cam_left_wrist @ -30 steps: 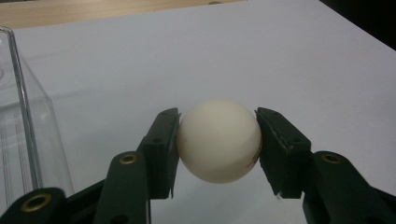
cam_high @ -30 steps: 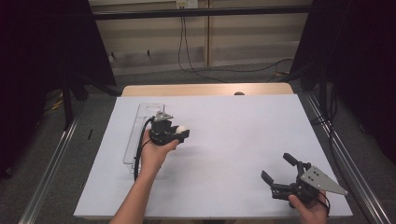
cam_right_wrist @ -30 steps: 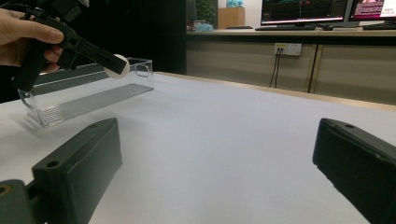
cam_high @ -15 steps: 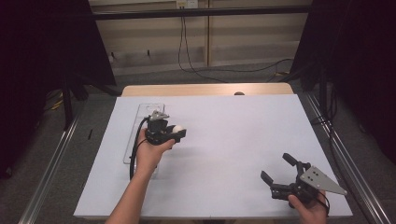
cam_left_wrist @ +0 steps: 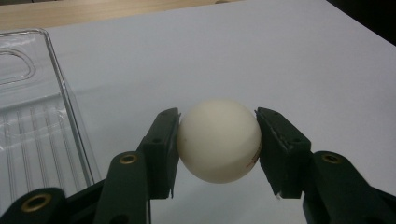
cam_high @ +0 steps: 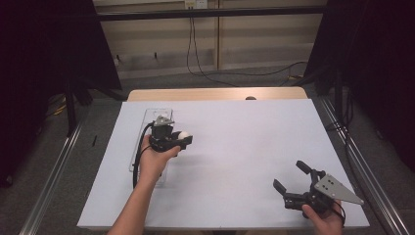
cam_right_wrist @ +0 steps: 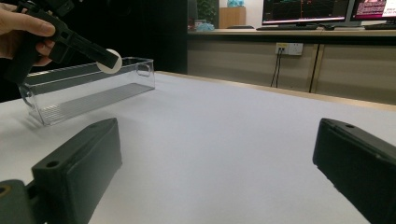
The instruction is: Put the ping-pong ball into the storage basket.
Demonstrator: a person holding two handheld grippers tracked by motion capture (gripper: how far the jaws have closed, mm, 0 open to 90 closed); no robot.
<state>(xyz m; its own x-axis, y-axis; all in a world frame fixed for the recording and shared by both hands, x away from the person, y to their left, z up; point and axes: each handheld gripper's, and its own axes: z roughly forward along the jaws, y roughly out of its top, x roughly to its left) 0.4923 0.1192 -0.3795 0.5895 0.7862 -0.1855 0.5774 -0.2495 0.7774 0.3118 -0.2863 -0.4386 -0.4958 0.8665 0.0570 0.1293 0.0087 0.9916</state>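
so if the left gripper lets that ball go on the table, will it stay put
Probably not: the ball is a smooth sphere, so it likely rolls on the flat white table. It looks light and hollow, so it may bounce. The left gripper pinches it only at two sides.

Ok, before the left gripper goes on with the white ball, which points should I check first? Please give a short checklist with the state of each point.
1. White ball sits between both jaws of the left gripper: ok, one jaw on each side of it.
2. Ball is off the table: ok, the right gripper view shows it in the air by the clear tray.
3. Clear tray stands upright and open on top: ok.
4. Inside of the tray is free: cannot tell, the hand covers part of it.
5. Right gripper is out of the way: ok, it is far off at the near right of the white table cover, jaws wide apart and holding nothing.
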